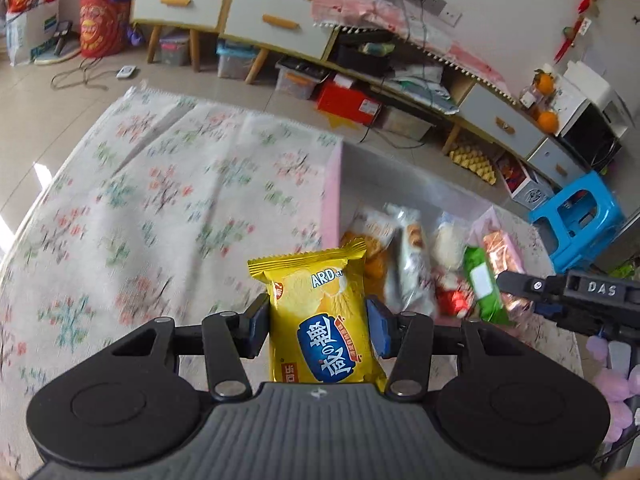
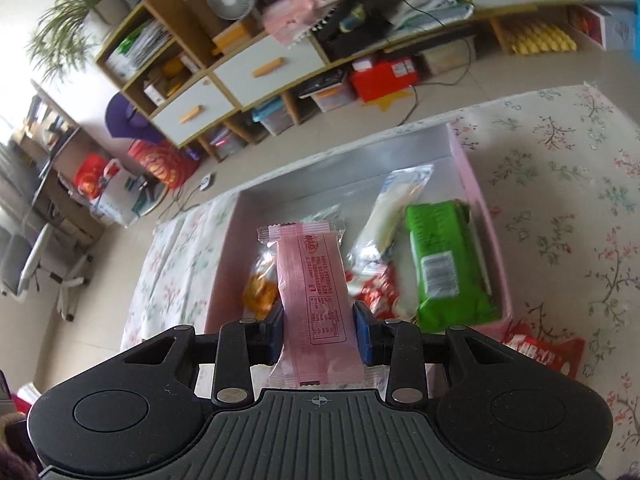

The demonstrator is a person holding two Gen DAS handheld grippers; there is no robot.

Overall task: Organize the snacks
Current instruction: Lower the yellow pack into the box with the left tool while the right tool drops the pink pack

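Note:
My left gripper (image 1: 318, 324) is shut on a yellow chip packet (image 1: 320, 316) and holds it above the floral tablecloth, just left of the pink box (image 1: 332, 188). My right gripper (image 2: 318, 332) is shut on a pink wrapped snack bar (image 2: 314, 300) and holds it over the near end of the pink box (image 2: 476, 184). Inside the box lie a green packet (image 2: 448, 264), a white-wrapped snack (image 2: 390, 216), red wrapped candies (image 2: 376, 292) and an orange snack (image 2: 260, 292). The right gripper's finger also shows in the left wrist view (image 1: 520, 284).
A red packet (image 2: 544, 352) lies on the tablecloth (image 2: 560, 208) right of the box. Beyond the table stand white-drawer shelves (image 1: 276, 20), storage bins and a red box (image 1: 348, 104) on the floor. A blue stool (image 1: 580, 220) stands at the right.

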